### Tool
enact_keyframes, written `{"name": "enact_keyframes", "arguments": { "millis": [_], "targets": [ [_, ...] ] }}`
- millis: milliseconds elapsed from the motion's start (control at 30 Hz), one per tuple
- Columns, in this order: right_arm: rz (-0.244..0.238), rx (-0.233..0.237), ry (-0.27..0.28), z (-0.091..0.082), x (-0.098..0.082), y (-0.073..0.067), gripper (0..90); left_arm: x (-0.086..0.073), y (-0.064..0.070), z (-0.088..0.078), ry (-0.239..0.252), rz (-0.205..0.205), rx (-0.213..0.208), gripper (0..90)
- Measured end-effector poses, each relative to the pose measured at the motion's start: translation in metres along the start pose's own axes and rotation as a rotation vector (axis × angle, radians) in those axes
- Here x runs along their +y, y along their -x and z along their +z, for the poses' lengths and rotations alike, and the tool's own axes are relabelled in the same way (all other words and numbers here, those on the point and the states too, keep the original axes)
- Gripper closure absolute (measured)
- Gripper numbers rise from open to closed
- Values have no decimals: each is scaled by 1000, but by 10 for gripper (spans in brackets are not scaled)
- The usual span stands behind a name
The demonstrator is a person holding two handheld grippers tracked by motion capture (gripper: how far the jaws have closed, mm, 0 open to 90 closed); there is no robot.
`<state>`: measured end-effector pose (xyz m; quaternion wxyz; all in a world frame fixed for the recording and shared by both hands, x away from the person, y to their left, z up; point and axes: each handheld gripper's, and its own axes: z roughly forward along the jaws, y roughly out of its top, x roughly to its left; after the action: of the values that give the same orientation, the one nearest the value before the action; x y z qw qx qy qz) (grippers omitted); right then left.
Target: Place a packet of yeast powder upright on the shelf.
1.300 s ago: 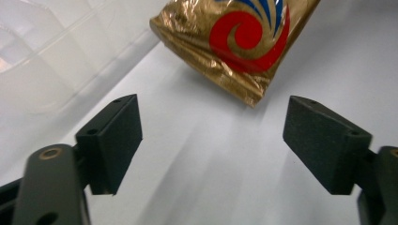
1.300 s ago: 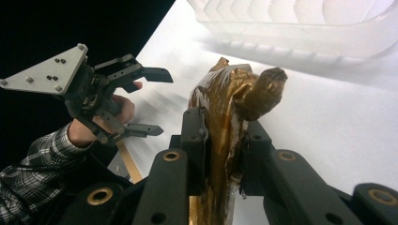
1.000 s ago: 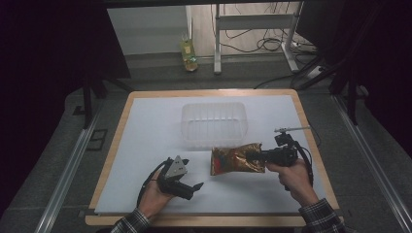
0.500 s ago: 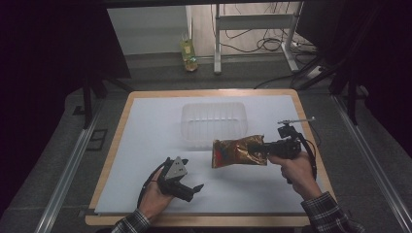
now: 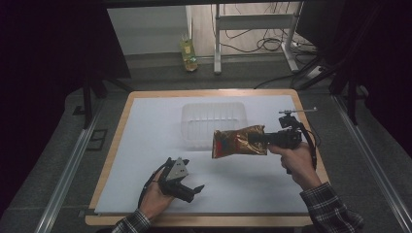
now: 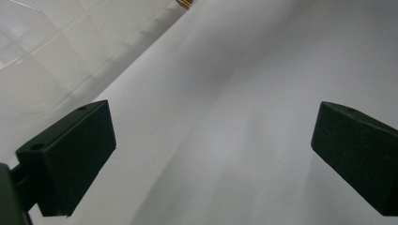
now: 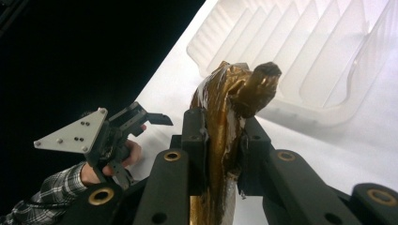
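One gold pouch (image 5: 239,141) half-hidden, tray (image 5: 214,116) edge cropped

1. The left gripper (image 5: 187,190) is black, with a grey three-cornered plate (image 5: 178,168) on top, at about 7 o'clock in the high view.
2. In the right gripper view this plate has several small dark screws near its corners and middle.
3. A black cable (image 5: 147,183) curves along the left gripper's body.
4. In the left gripper view its two jaws are matte black blocks, each with a small round hole.
5. The right gripper (image 7: 220,140) has black link arms with brass-coloured rings around the pivots.
6. A black cable (image 5: 311,145) loops at 3 o'clock of the right gripper's body, and a thin metal rod (image 5: 297,111) stands out above it.
7. Both sleeves (image 5: 330,208) are dark plaid with light lines.
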<state>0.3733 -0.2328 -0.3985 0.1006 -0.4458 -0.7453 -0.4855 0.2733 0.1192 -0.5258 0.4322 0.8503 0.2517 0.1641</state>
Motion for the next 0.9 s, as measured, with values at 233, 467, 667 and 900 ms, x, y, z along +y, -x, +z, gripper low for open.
{"name": "enact_keyframes", "arguments": {
  "millis": [233, 467, 667, 900],
  "targets": [
    [-4, -11, 16, 2, 12, -1, 762, 0, 1, 1, -4, 10, -2, 1],
    [1, -15, 29, 8, 25, -2, 763, 0, 1, 2, -6, 12, -1, 1],
    [2, -19, 34, 16, 33, -4, 763, 0, 1, 1, -10, 20, -2, 2],
    [8, -26, 37, 30, 45, -6, 764, 0, 1, 1, -12, 24, -1, 3]
  ]
}}
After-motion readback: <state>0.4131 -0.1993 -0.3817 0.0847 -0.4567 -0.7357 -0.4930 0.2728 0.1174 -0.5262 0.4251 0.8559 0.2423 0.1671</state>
